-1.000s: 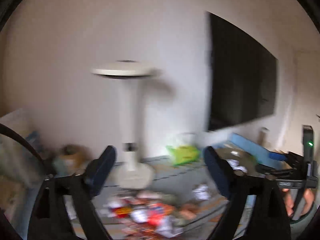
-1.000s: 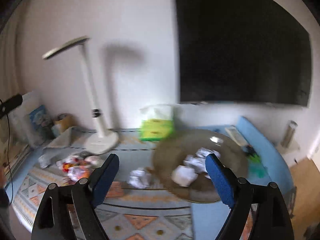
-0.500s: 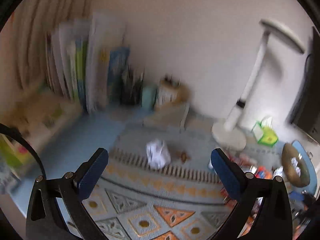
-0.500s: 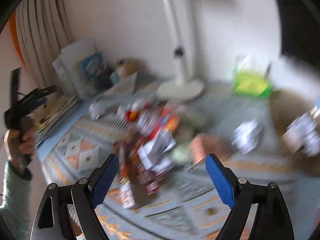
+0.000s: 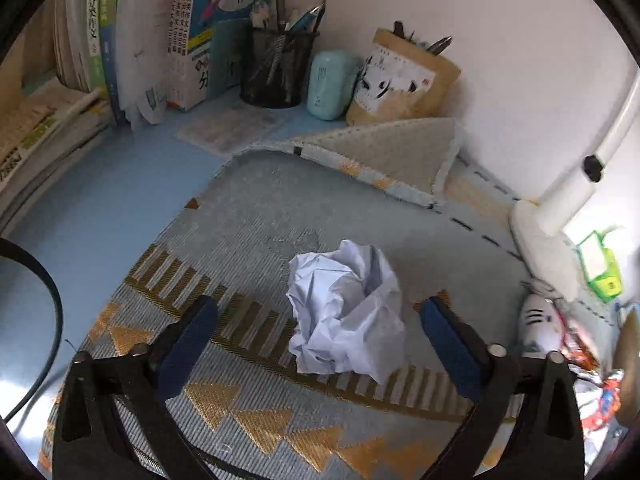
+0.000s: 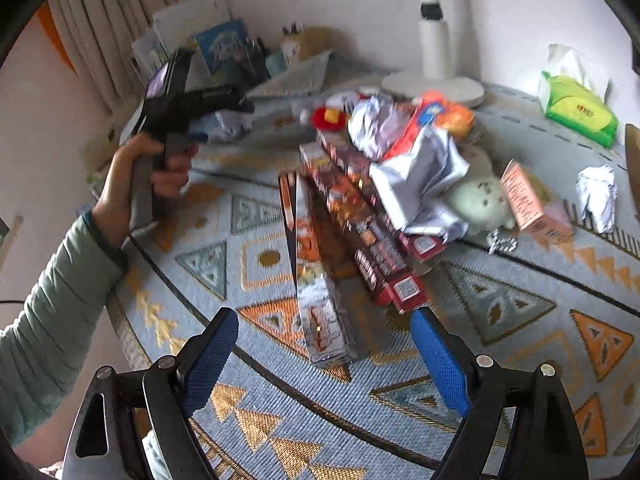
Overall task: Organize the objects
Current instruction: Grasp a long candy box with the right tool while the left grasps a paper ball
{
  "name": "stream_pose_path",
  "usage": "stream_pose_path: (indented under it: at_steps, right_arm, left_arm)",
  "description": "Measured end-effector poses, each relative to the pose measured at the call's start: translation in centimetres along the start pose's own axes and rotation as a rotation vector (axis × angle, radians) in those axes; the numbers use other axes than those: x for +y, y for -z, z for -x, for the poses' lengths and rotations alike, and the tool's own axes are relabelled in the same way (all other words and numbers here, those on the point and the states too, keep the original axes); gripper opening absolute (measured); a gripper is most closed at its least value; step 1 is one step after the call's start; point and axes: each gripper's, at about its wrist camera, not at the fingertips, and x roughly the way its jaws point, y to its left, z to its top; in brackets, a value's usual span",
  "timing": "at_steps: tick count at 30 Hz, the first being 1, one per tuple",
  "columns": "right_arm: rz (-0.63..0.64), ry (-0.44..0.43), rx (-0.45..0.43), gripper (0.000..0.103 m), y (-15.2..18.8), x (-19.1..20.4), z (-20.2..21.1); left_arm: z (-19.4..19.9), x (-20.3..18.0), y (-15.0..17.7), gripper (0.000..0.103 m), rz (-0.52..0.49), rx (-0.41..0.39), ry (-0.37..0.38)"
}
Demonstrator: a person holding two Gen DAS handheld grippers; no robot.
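A crumpled white paper ball point(image 5: 346, 312) lies on the patterned mat point(image 5: 248, 216), between and just ahead of my open left gripper point(image 5: 320, 320), not touched. My open right gripper point(image 6: 324, 332) hovers over the mat in front of a pile of snack boxes point(image 6: 360, 224), wrappers point(image 6: 416, 176) and a pale green plush toy point(image 6: 478, 200). A long box point(image 6: 316, 280) from the pile reaches in between its fingers. A second paper ball point(image 6: 596, 196) lies at the right. The left gripper point(image 6: 224, 120) also shows in the right wrist view, held by a hand over the first paper ball.
Books point(image 5: 120, 40), a black pen cup point(image 5: 276, 68), a mint case point(image 5: 330, 84) and a paper bag of tools point(image 5: 404, 80) line the back wall. The mat's corner point(image 5: 392, 156) is folded up. A white lamp base point(image 6: 434, 84) and green tissue pack point(image 6: 576, 108) stand behind the pile.
Both grippers have swung down from the wall toward the table. The left one has closed in on the paper ball; the right one now faces the pile. Both stay open.
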Motion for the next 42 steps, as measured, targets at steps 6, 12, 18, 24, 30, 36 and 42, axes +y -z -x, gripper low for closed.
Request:
stream_pose_path:
  at_steps: [6, 12, 18, 24, 30, 36, 42]
  right_arm:
    - [0.029, 0.034, 0.038, 0.067, -1.0, 1.1, -1.0]
    - [0.058, 0.095, 0.034, 0.041, -2.4, 2.2, -2.2]
    - [0.007, 0.078, 0.034, 0.026, -2.2, 2.0, -1.6]
    - [0.06, 0.092, 0.041, 0.023, 1.7, 2.8, 1.0]
    - [-0.056, 0.193, 0.024, 0.023, 5.6, -0.2, 5.3]
    - [-0.24, 0.352, 0.003, 0.023, 7.7, -6.1, 8.4]
    - [-0.344, 0.324, -0.051, 0.038, 6.2, -8.0, 7.7]
  left_arm:
    - [0.4, 0.6, 0.1, 0.06, 0.004, -0.014, 0.046]
    - [1.1, -0.4, 0.7, 0.046, -0.059, -0.058, 0.039]
    - [1.7, -0.2, 0.8, 0.045, -0.063, -0.083, 0.065]
    - [1.7, 0.1, 0.8, 0.045, -0.041, -0.075, 0.082]
    - [2.3, 0.0, 1.1, 0.045, -0.056, -0.11, 0.084]
    - [3.4, -1.0, 1.7, 0.045, -0.112, -0.151, 0.094]
    - [3.4, -2.3, 2.2, 0.045, -0.167, -0.148, 0.082]
